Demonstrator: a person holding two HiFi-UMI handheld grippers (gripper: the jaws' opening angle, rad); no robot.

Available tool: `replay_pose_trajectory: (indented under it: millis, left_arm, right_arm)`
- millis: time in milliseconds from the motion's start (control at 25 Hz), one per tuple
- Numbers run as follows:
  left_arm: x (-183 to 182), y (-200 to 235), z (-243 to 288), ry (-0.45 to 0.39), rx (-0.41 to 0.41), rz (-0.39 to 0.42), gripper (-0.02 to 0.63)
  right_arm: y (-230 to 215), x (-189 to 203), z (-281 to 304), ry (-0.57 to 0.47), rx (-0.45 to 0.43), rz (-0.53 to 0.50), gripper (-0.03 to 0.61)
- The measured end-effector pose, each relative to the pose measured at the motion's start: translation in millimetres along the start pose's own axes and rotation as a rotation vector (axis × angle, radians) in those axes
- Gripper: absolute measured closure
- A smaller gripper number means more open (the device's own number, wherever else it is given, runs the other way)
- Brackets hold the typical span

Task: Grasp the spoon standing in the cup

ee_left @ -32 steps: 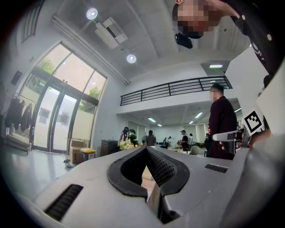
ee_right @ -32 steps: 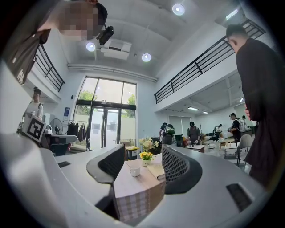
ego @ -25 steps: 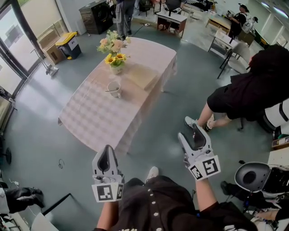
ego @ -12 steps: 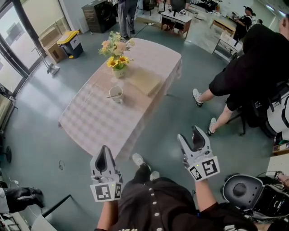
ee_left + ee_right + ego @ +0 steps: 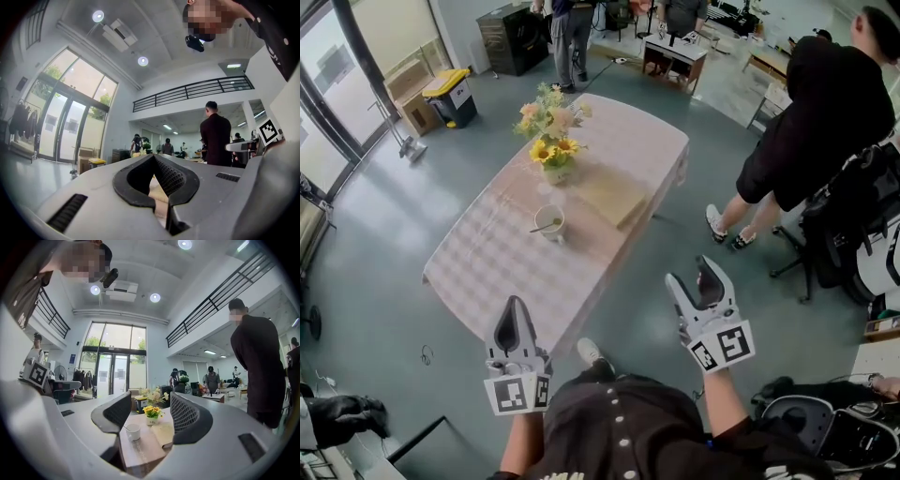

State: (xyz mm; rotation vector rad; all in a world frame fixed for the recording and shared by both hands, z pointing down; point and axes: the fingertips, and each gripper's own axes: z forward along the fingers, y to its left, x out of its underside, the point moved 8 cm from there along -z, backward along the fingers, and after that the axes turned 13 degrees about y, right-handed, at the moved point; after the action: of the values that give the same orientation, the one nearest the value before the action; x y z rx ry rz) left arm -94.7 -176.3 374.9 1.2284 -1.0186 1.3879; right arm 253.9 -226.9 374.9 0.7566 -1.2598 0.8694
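A white cup (image 5: pixel 549 223) stands on a long table with a pale pink cloth (image 5: pixel 497 272), with a spoon (image 5: pixel 541 227) leaning out of it to the left. Both grippers hang well short of the table, over the floor. My left gripper (image 5: pixel 514 306) is shut, its tips touching (image 5: pixel 153 158), with nothing in it. My right gripper (image 5: pixel 691 272) is open and empty. Between its jaws (image 5: pixel 151 398) the right gripper view shows the cup (image 5: pixel 133 431) with the spoon (image 5: pixel 125 427), far ahead on the table (image 5: pixel 140 453).
A vase of yellow and pink flowers (image 5: pixel 551 131) and a tan mat (image 5: pixel 614 197) sit behind the cup. A person in black (image 5: pixel 825 122) stands right of the table. An office chair (image 5: pixel 825 412) is at lower right; a yellow-lidded bin (image 5: pixel 450 94) stands far left.
The table with the cup has drifted slightly right and lower in the head view. The person in black on the right has straightened and moved up-frame. Both grippers keep their states.
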Motion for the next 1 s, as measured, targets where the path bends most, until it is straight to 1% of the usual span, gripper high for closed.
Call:
replay_pose_trajectory:
  millis: [360, 560, 760, 880, 1000]
  left_arm:
    - [-7, 36, 45, -0.003, -0.023, -0.019, 0.597]
    - [-11, 63, 46, -0.008, -0.055, -0.02, 0.597]
    - [-6, 80, 43, 0.016, -0.123, -0.039, 0.597]
    - [-3, 90, 42, 0.027, -0.174, -0.051, 0.597]
    - [-3, 97, 43, 0.03, -0.242, -0.066, 0.597]
  right_arm:
    - [-3, -12, 63, 0.014, -0.027, -0.008, 0.337]
    - [8, -15, 92, 0.027, -0.056, -0.008, 0.337]
    - [23, -18, 132, 0.044, -0.139, -0.032, 0.337]
    - [33, -18, 161, 0.059, -0.209, -0.041, 0.336]
    - [38, -19, 192, 0.071, -0.287, -0.053, 0.336]
